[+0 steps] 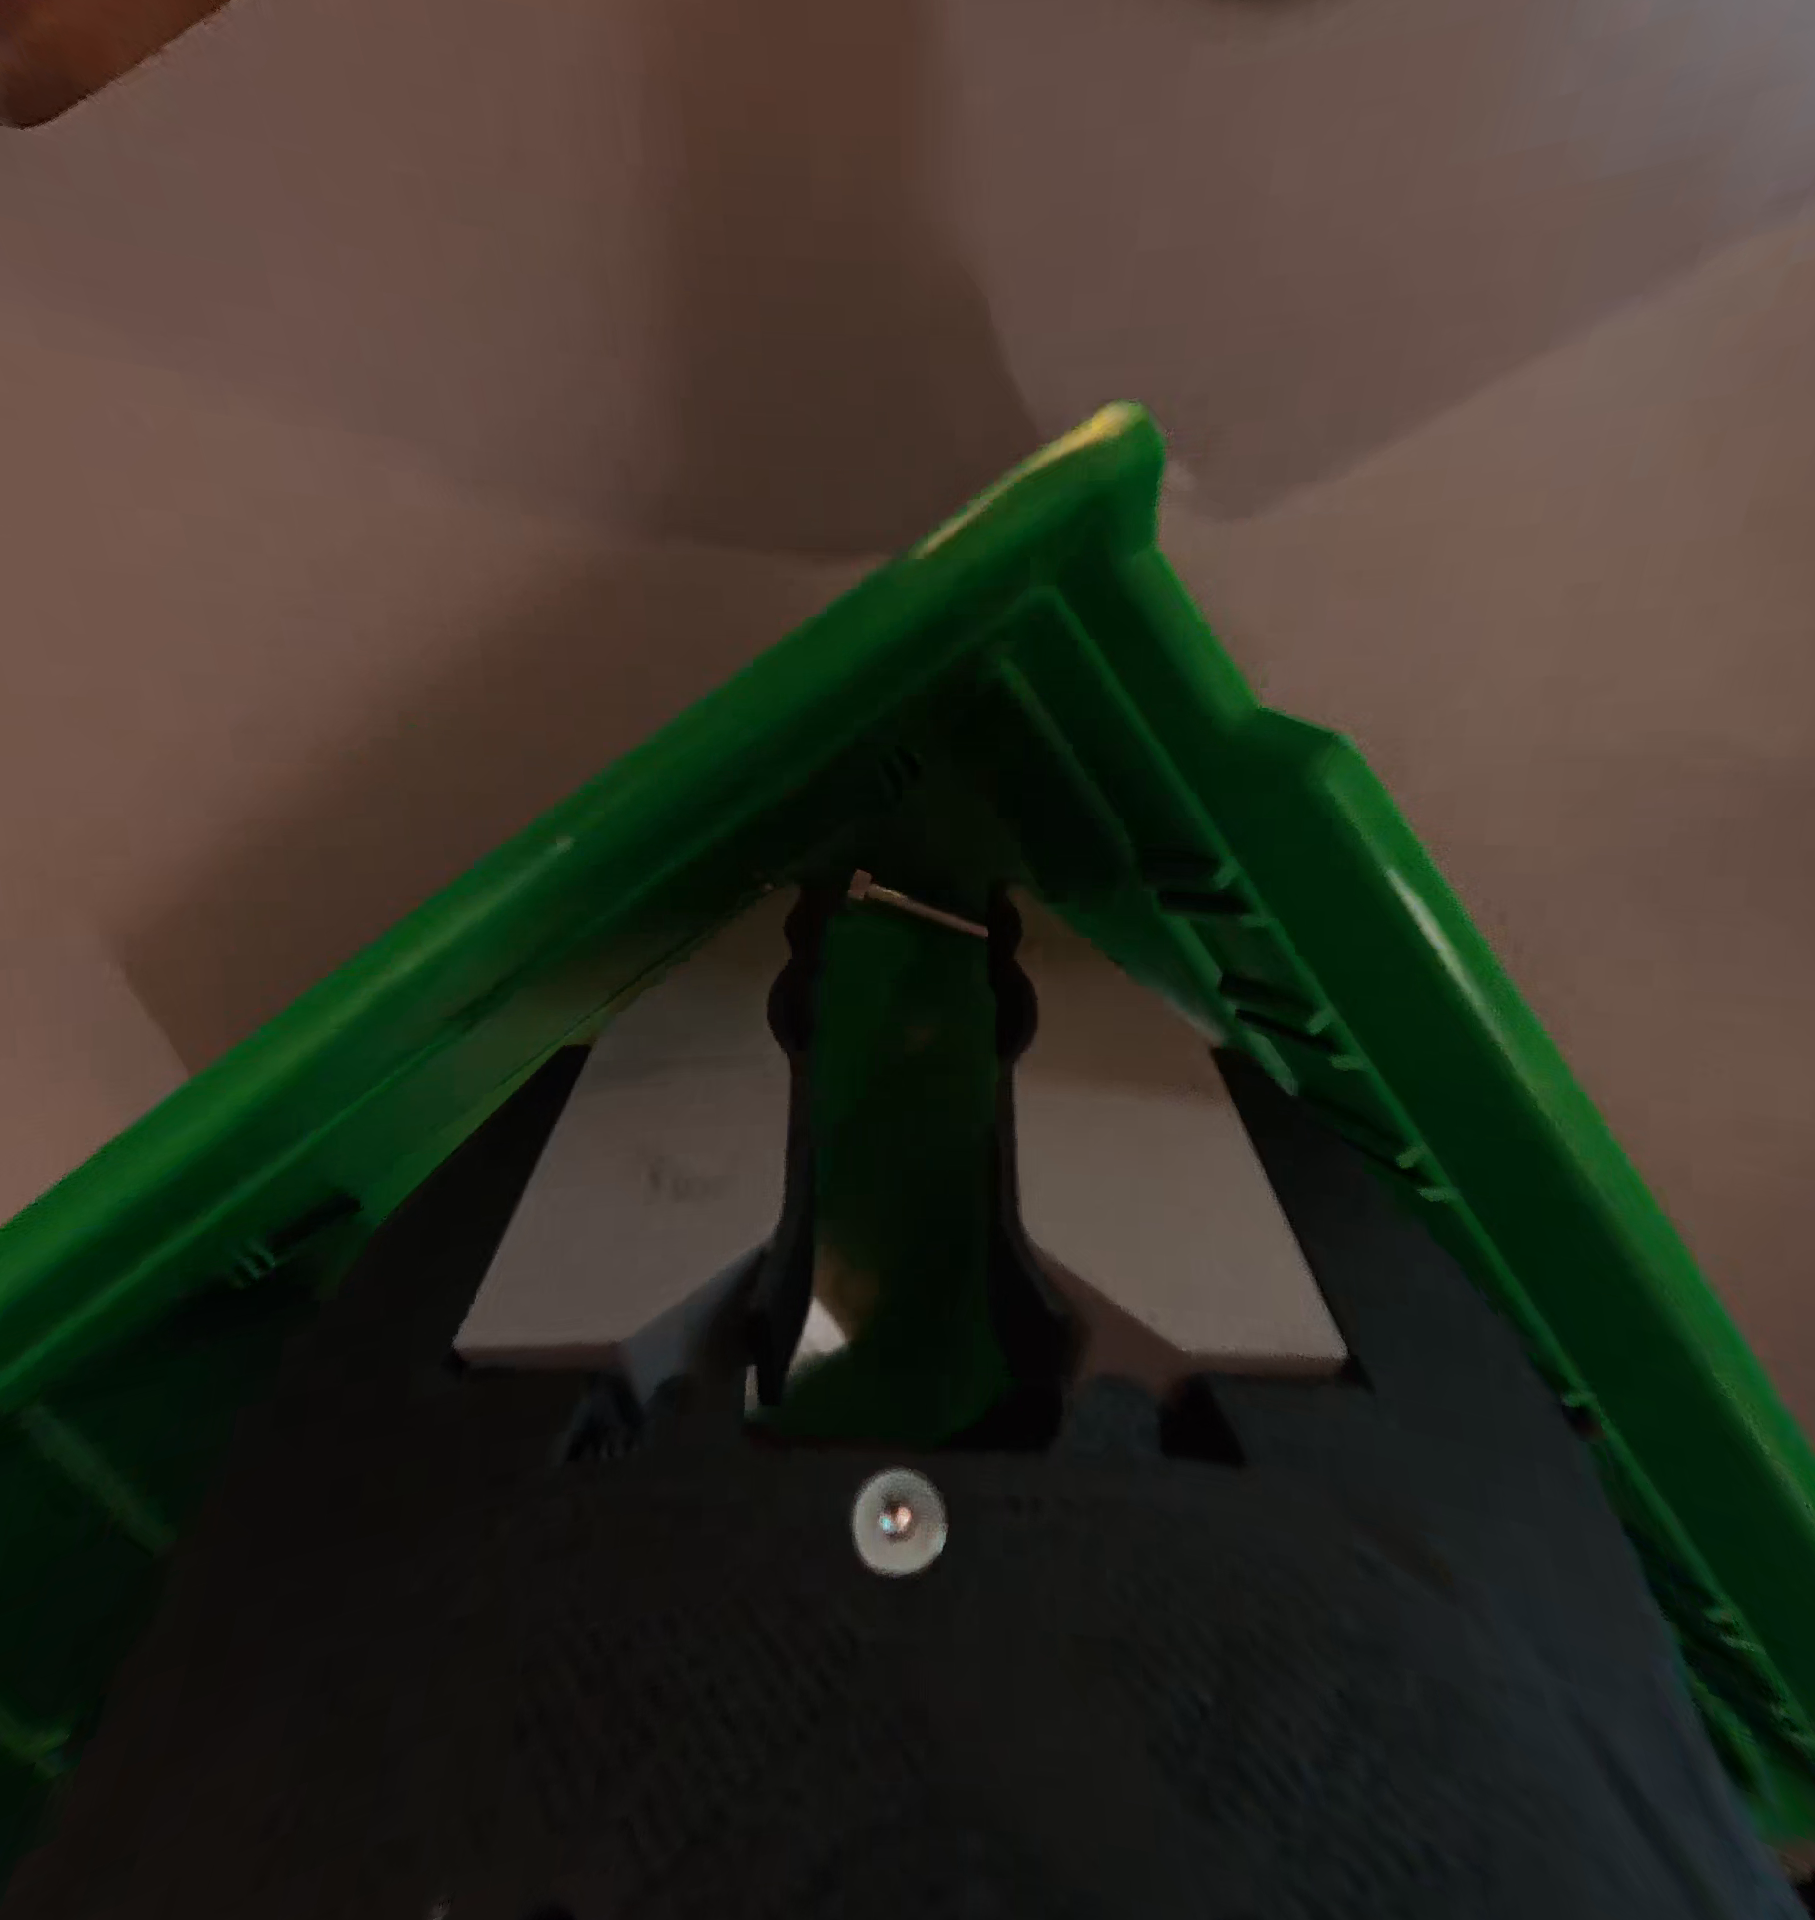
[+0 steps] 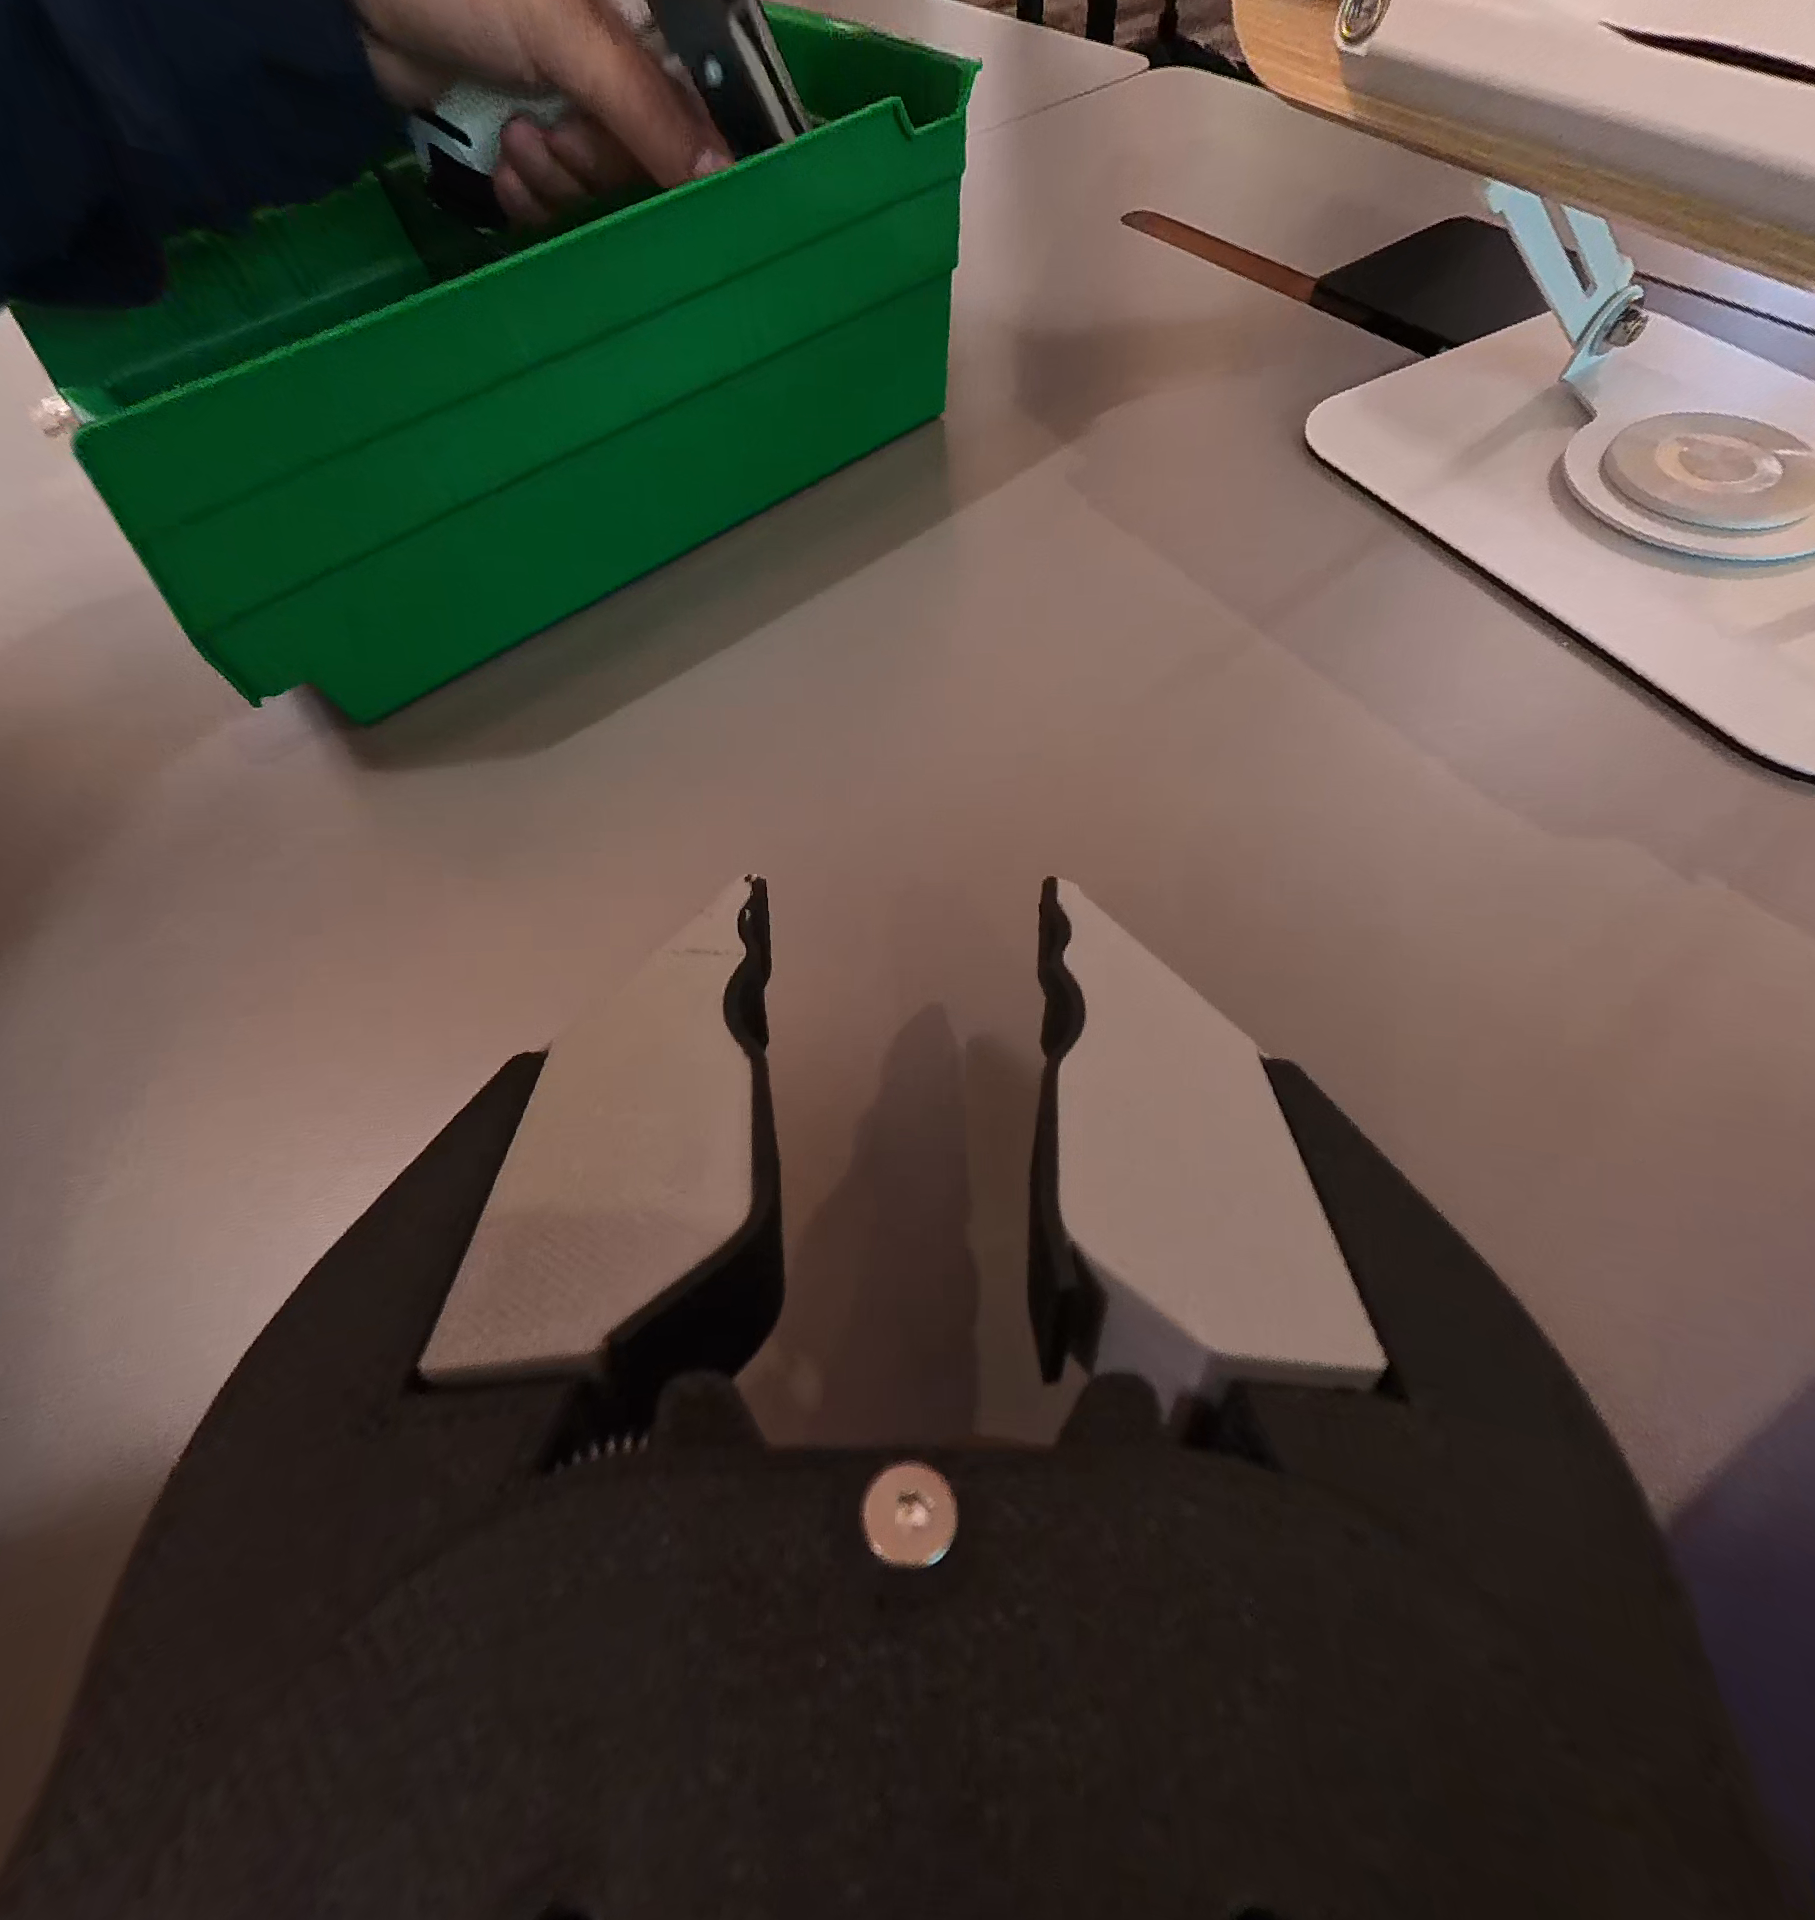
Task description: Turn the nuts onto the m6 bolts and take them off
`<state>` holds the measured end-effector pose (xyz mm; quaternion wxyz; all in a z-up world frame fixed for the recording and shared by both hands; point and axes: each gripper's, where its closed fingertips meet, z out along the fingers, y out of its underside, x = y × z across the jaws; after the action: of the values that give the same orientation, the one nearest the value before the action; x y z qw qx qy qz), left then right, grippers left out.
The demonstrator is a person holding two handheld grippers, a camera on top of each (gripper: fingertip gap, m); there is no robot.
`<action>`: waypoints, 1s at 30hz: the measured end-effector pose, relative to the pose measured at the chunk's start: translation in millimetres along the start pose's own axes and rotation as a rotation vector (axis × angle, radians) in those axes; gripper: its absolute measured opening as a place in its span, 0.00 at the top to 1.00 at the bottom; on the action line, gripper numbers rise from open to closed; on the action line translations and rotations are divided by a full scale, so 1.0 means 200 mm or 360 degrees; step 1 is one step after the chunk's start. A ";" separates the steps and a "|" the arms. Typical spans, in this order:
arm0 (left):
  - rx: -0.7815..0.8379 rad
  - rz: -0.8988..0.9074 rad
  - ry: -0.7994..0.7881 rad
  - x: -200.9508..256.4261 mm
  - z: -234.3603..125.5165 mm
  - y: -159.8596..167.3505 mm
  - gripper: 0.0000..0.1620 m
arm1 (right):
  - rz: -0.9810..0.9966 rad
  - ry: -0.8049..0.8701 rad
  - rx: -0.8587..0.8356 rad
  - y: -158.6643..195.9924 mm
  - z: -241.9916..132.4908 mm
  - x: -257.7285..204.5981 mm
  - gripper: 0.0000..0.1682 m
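My left gripper [image 1: 908, 914] reaches into the corner of a green plastic bin [image 1: 570, 987]. A small silver bolt [image 1: 924, 906] lies crosswise between its fingertips, which are closed in on the bolt's two ends. No nut shows. In the right wrist view the green bin [image 2: 529, 436] stands at the upper left of the table, and a hand [image 2: 570, 94] holds the left gripper [image 2: 737, 62] inside it. My right gripper [image 2: 903, 904] is open and empty, low over the bare table well in front of the bin.
The grey table [image 2: 986, 727] carries a white stand base [image 2: 1505, 540] with a round metal disc at the right. A wooden-edged board on a bracket [image 2: 1568, 249] hangs over it. A small white thing [image 2: 51, 414] lies by the bin's left end. There is about 30 centimeters between the tips of the two grippers.
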<state>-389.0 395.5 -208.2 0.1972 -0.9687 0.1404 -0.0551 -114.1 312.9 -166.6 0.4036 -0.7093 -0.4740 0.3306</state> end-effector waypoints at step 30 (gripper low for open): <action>-0.0363 -0.0061 -0.0150 -0.14 0.00 0.21 0.89 | -0.0080 -0.0007 0.0041 -0.05 -0.04 -0.06 0.71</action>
<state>-427.4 365.8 -225.9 0.0912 -0.9888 0.1179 0.0029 -115.0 301.9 -153.3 0.4200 -0.6912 -0.4883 0.3279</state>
